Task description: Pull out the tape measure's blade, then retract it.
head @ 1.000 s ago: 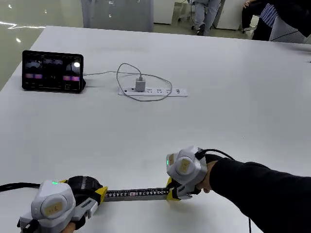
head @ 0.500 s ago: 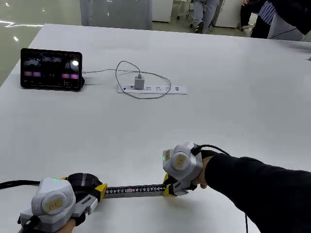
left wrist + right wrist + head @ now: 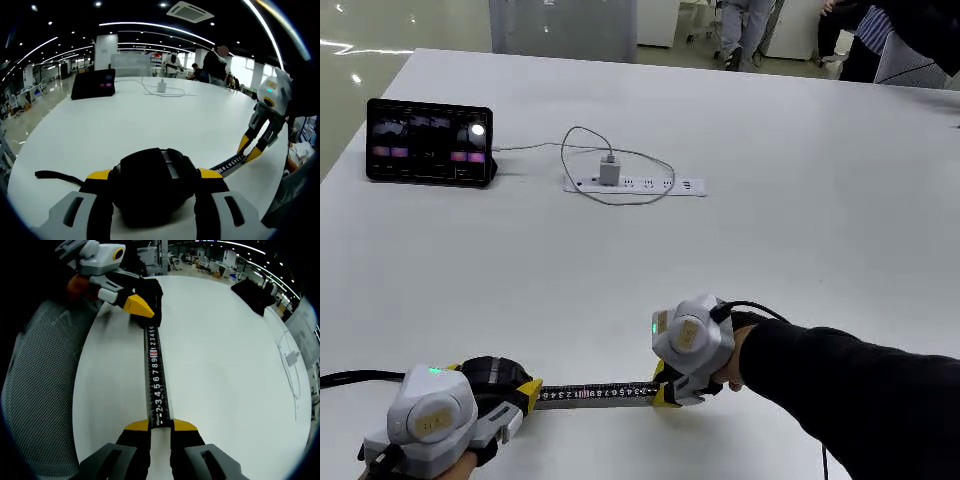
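Tape measure (image 3: 496,378), black case, sits on the white table (image 3: 770,250) at the lower left of the head view. The left gripper (image 3: 154,175) is clamped around it, one yellow-tipped jaw on each flank. The blade (image 3: 155,372) is drawn out flat along the table to the right. Its free end is pinched in the closed right gripper (image 3: 160,424).

Right gripper view: numerals readable, 1 nearest the jaws and climbing toward the case, with one figure marked in red. The head view gives only a dark strip with fine print. The left gripper view catches just the far stretch of blade, past the case, running into the other gripper's yellow tips.

Edges: the right gripper view shows the blade lying roughly parallel to the table's edge, near it, with a band of bare top between. Beyond that edge is grey mesh (image 3: 45,390); cannot tell what it belongs to. The head view does not take in that edge.

Room: a wide bare top lies ahead of both grippers. Well apart, toward the far side, are a power strip (image 3: 650,186) with a charger (image 3: 609,173) plugged in and a looped cable (image 3: 582,140). A tablet (image 3: 430,145) stands to their left, screen lit. People (image 3: 745,30) stand past the far edge.
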